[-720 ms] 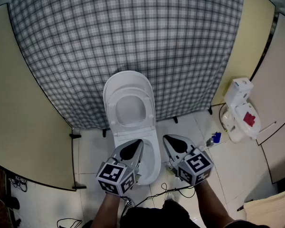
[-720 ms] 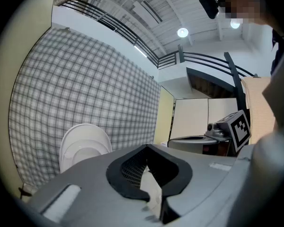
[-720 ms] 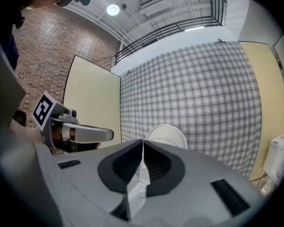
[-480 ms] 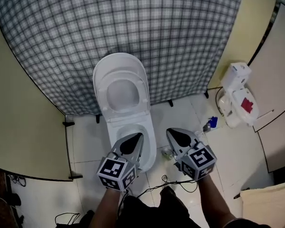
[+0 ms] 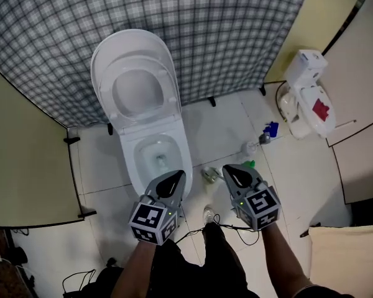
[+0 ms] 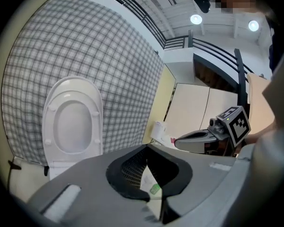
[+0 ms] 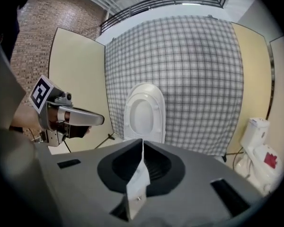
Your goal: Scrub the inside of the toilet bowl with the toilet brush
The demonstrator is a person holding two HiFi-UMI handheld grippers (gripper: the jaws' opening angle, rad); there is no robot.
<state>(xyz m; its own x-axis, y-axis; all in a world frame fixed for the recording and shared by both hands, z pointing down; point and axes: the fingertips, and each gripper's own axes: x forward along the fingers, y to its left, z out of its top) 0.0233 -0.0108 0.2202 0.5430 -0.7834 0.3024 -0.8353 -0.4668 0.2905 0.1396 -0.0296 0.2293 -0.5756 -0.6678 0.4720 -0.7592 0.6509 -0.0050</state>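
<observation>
First, secure the brush: neither set of tongs holds anything. The left tongs [image 5: 176,179] and the right tongs [image 5: 231,173] are both closed tip to tip and empty. They are held side by side, pointing forward and slightly down. The toilet bowl [image 5: 132,160] stands directly ahead of the left tongs. Its seat and lid [image 5: 130,47] are raised against the checked curtain [image 5: 236,30], so the interior is open for access, and a little water shows at the bottom.

Recommended procedure:
- Open one set of tongs and clamp the brush handle firmly, well up from the head, so that the head cannot swing.
- Carry it over the rim without striking the seat.
- Work the head around the inner wall and under the rim, keeping the handle steep to limit splashing.

Limits of view: the toilet brush cannot be identified with certainty. Several small items lie on the floor tiles to the right of the bowl. A pale item [image 5: 253,146] near the blue object [image 5: 271,129] may be the brush, but it is too small to confirm. The left tongs cover the front rim of the bowl. Both gripper views show only the raised seat, not the bowl interior.
</observation>
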